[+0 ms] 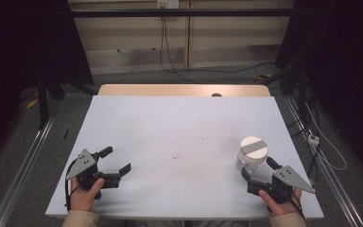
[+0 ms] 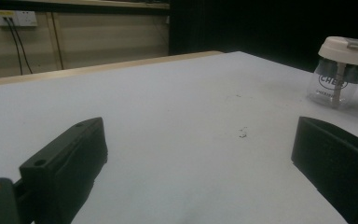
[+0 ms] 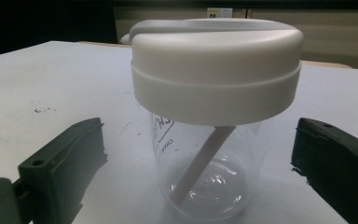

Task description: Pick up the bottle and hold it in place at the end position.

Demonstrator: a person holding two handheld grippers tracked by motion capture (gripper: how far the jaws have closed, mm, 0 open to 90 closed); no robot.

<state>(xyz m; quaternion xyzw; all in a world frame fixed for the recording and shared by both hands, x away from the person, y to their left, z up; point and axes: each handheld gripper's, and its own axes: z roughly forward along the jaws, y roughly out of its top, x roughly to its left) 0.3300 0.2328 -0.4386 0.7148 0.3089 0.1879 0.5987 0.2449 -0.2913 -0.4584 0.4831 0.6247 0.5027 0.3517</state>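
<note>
The right gripper, held in the person's right hand at the near right of the white tabletop, has its two black jaws spread wide, wider than the small clear plastic jar with a white lid that stands upright just beyond them. In the right gripper view the jar sits in line with the gap between the jaws, each jaw apart from its sides; nothing is pinched. A pale straw-like stick leans inside the jar, and dark lettering shows on its clear wall.

The left gripper, in the left hand at the near left, is also spread wide and holds nothing, its jaws over bare tabletop. In the left gripper view the jar stands far off to the right, well apart.

A few small dark specks mark the table's middle. Beyond the far wooden edge, black cables hang down a pale wall.
</note>
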